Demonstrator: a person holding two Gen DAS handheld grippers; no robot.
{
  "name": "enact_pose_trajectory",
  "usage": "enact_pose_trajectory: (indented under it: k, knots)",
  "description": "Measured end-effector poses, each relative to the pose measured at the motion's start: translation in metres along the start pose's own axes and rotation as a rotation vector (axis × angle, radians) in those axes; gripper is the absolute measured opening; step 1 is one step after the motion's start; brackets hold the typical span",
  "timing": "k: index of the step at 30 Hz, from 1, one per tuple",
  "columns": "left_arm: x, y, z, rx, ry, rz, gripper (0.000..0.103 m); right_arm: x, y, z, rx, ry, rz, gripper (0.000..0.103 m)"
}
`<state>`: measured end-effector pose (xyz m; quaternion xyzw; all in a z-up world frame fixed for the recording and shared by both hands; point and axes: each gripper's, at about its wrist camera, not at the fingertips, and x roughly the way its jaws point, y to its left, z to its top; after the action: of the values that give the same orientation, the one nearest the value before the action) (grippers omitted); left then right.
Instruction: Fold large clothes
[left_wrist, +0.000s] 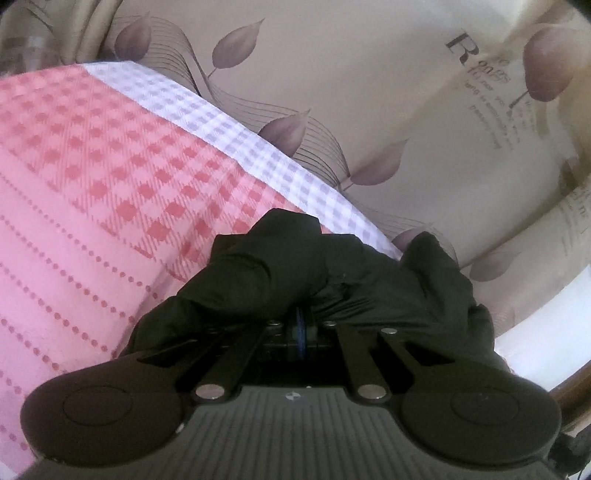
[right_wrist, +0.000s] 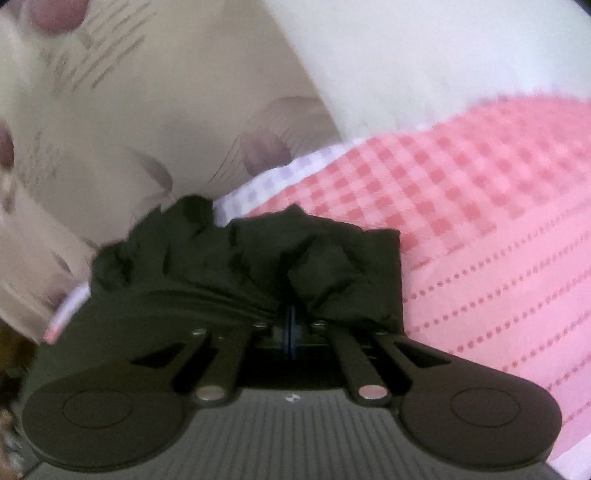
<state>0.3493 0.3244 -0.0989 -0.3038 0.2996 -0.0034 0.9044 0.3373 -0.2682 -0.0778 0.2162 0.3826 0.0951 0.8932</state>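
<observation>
Both claws clamp bunched black fabric garment (left_wrist: 288, 258) (right_wrist: 240, 254): left claw (left_wrist: 301, 314), right claw (right_wrist: 288, 314). Garment hangs over pink checked blanket (left_wrist: 92, 177), likely gripped at two points to spread for folding.

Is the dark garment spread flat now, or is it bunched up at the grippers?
Bunched. The dark garment lies crumpled in folds at the left gripper and the right gripper, on the pink checked cloth.

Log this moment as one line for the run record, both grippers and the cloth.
left gripper: shut on dark garment | right gripper: shut on dark garment | under it: pink checked cloth
</observation>
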Motion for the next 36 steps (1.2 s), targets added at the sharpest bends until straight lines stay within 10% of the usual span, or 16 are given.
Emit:
enact_pose_trajectory:
  k: [17, 18, 22, 25, 29, 36]
  knots:
    - [-0.051, 0.041, 0.012, -0.096, 0.0, -0.009, 0.01, -0.011, 0.01, -0.01, -0.107, -0.05, -0.046, 0.0]
    - [-0.056, 0.037, 0.015, -0.061, 0.001, -0.025, 0.016, -0.011, 0.012, -0.01, -0.115, -0.049, -0.054, 0.0]
    - [-0.08, 0.034, 0.026, 0.01, -0.043, -0.09, 0.103, -0.023, 0.028, -0.014, -0.181, -0.08, -0.1, 0.004]
    - [-0.085, 0.038, 0.035, 0.08, -0.045, -0.068, 0.102, -0.042, 0.038, -0.022, -0.217, -0.158, -0.105, 0.024]
    - [-0.065, 0.052, 0.042, 0.075, 0.086, -0.158, 0.102, -0.073, 0.05, -0.043, -0.246, -0.307, -0.054, 0.089]
    - [-0.024, 0.059, 0.049, 0.132, 0.249, -0.273, 0.067, -0.072, 0.073, -0.073, -0.382, -0.273, -0.04, 0.089]
